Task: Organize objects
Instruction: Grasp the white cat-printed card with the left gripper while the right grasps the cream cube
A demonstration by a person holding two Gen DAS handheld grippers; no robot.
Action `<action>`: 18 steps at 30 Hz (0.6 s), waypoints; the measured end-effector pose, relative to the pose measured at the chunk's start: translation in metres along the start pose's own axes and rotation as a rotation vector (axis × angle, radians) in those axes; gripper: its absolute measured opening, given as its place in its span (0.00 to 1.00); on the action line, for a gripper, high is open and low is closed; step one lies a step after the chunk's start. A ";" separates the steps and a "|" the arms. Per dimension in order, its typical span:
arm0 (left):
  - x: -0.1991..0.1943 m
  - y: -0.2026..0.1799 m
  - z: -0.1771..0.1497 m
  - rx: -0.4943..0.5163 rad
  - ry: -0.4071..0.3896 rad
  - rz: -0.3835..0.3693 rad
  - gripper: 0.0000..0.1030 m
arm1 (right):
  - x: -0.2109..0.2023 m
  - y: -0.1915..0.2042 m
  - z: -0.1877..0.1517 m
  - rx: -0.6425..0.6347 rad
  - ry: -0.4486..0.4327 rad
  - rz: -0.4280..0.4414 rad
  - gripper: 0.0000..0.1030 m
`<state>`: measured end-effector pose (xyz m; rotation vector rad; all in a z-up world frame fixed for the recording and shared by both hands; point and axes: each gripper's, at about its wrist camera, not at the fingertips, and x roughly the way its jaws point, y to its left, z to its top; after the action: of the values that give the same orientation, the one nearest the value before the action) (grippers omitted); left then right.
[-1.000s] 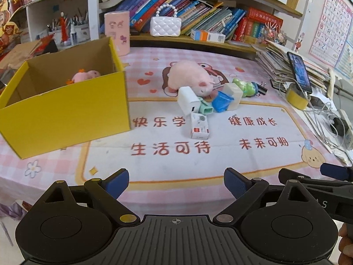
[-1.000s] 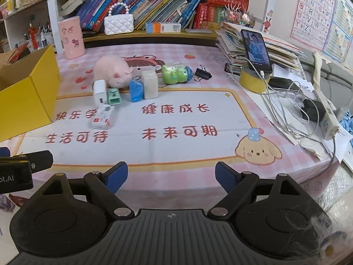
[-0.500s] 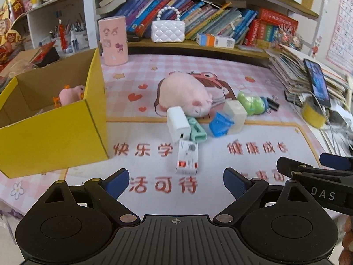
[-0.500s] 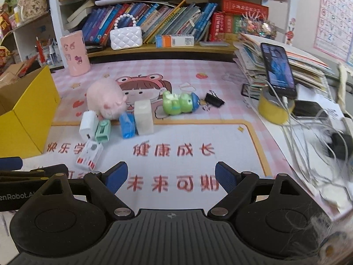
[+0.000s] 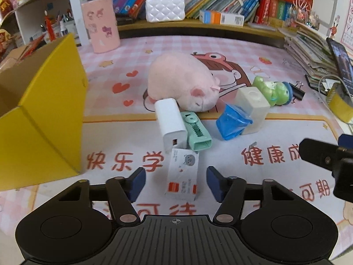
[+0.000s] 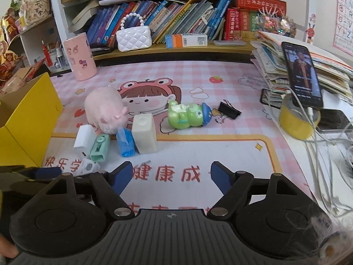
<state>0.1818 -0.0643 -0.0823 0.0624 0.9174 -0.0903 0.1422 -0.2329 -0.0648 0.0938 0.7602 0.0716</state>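
While your left tongs close around the small white box, untouched yet, skewed pads could flick it away.

Open mat in front of me, clutter packed toward the back

My left gripper straddles the small white box, jaws closing with bare mat either side. Ahead the white charger, mint stapler and pink plush pig block the way; the yellow box walls the left, and my right gripper has clear mat beneath.
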 end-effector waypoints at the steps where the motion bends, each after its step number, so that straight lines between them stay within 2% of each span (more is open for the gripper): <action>1: 0.003 -0.001 0.001 0.001 0.007 -0.007 0.55 | 0.002 0.000 0.003 0.000 -0.002 0.007 0.73; 5: 0.010 -0.004 0.002 0.006 0.012 0.000 0.46 | 0.013 0.002 0.013 -0.003 -0.014 0.027 0.68; 6: 0.009 -0.004 0.002 0.010 0.010 -0.003 0.31 | 0.017 0.003 0.016 -0.003 -0.017 0.030 0.66; 7: 0.009 -0.005 0.003 0.020 0.011 -0.006 0.28 | 0.020 0.003 0.019 -0.002 -0.018 0.037 0.65; 9: 0.008 -0.003 0.004 0.017 0.023 -0.003 0.27 | 0.028 0.004 0.027 -0.002 -0.022 0.053 0.63; 12: 0.000 0.008 0.003 -0.050 0.041 -0.019 0.27 | 0.041 0.009 0.040 -0.018 -0.030 0.081 0.59; 15: -0.017 0.020 0.000 -0.100 0.029 -0.037 0.27 | 0.056 0.015 0.051 -0.031 -0.030 0.106 0.55; 18: -0.032 0.034 -0.001 -0.163 0.011 -0.036 0.27 | 0.076 0.023 0.057 -0.046 0.008 0.131 0.47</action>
<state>0.1649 -0.0288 -0.0567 -0.1045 0.9340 -0.0482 0.2358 -0.2063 -0.0731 0.0992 0.7595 0.2141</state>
